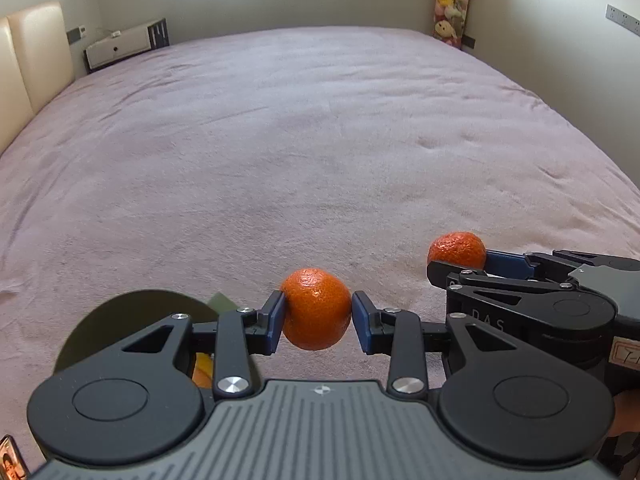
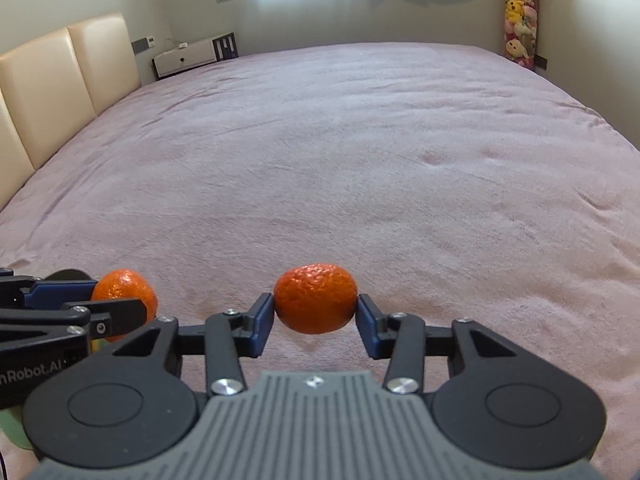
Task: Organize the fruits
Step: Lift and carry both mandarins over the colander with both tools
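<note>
Left wrist view first: the left gripper (image 1: pixel 318 314) has its blue pads clamped on a round, pebbly-skinned orange mandarin (image 1: pixel 316 308), held clear above the pinkish fuzzy bedspread (image 1: pixel 300 140). Down at the lower left there's a dark olive round plate (image 1: pixel 132 312) peeking out from behind the gripper, with a bit of something yellow-orange on it, can't really tell what. The right gripper (image 1: pixel 460 264) sits off to the side, pinching a second orange mandarin (image 1: pixel 457 249). Right wrist view: same deal, its pads are squeezed onto that slightly flattened mandarin (image 2: pixel 315 298), which hangs over the bedspread (image 2: pixel 340 152), and the left one shows at the left edge with its fruit (image 2: pixel 126 286). My guess is both fruits go to the plate, so I'd keep the squeeze gentle, carry them low and steady, and set down one at a time so the grippers don't bump.
</note>
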